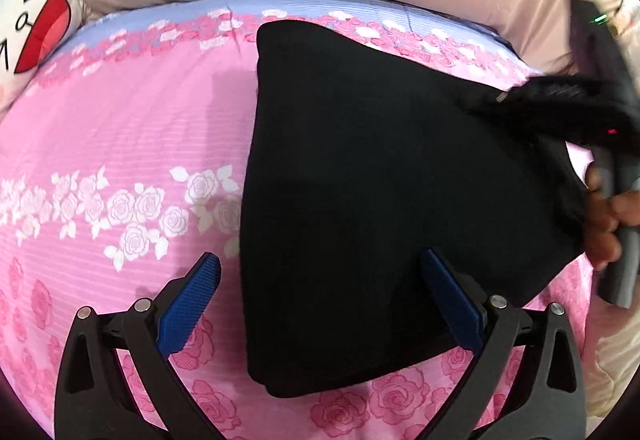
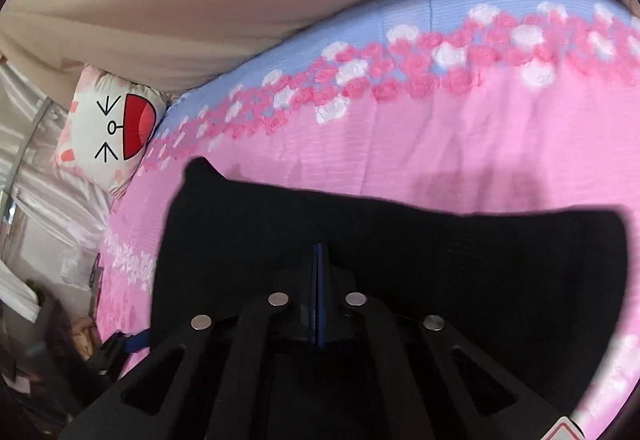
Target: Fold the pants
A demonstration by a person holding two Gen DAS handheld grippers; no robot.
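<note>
On the bedsheet (image 1: 120, 128), left tongs (image 1: 320, 280) gape over black pants (image 1: 360, 200); right tongs (image 2: 320, 252) seemingly pinch them.

Home bedroom, rose-print bedsheet (image 1: 120, 144), cartoon pillow (image 2: 114, 130)

Soft, even light fills both fisheye views, which bow the bed (image 1: 120, 128) and darken to a round vignette at the corners. The black pants (image 1: 380, 200) show no detail and cast a faint shadow on the pink sheet to their left. Motion blur smears the flower border (image 2: 460, 56) and the hand (image 1: 604, 216) beside the pants.
</note>
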